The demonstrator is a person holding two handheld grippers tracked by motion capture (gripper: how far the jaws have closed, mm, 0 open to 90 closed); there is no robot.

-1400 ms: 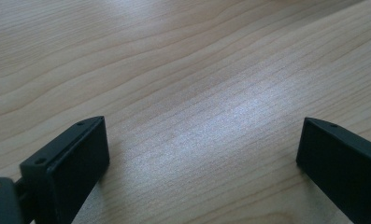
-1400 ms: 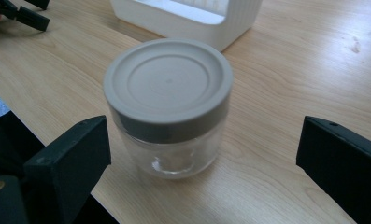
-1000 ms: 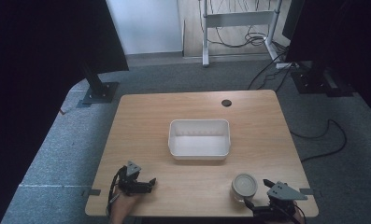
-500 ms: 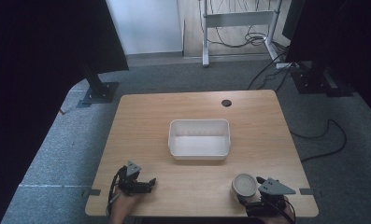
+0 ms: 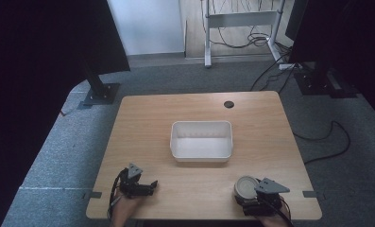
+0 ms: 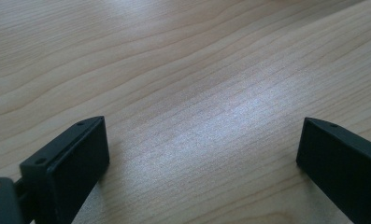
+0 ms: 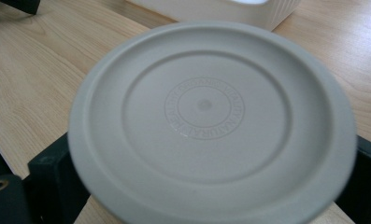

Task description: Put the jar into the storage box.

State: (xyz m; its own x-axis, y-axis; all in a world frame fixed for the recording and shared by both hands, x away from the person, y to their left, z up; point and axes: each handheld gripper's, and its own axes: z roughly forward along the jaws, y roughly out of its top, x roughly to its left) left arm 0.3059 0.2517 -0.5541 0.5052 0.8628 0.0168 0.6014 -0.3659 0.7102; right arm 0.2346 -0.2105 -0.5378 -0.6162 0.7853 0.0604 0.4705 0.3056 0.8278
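A round grey container with a ringed, embossed lid (image 5: 245, 186) stands near the table's front right edge. My right gripper (image 5: 249, 195) is open, with one black jaw on either side of the container (image 7: 211, 116); the lid overhangs both jaws and hides their tips. Whether the pads touch its wall is hidden. My left gripper (image 5: 148, 185) lies low at the front left of the wooden table (image 5: 142, 132), open, its jaws pointing right. Between the jaws of the left gripper (image 6: 202, 140) there is bare wood.
A white rectangular bin (image 5: 201, 124) stands empty in the middle of the table, and its near corner (image 7: 211, 7) rises just beyond the container. A dark cable hole (image 5: 229, 104) is at the back. Cables and stands lie on the floor around the table.
My right gripper has slid left along the front edge until its jaws stand around the container, which has stayed in place. The left gripper has not moved.
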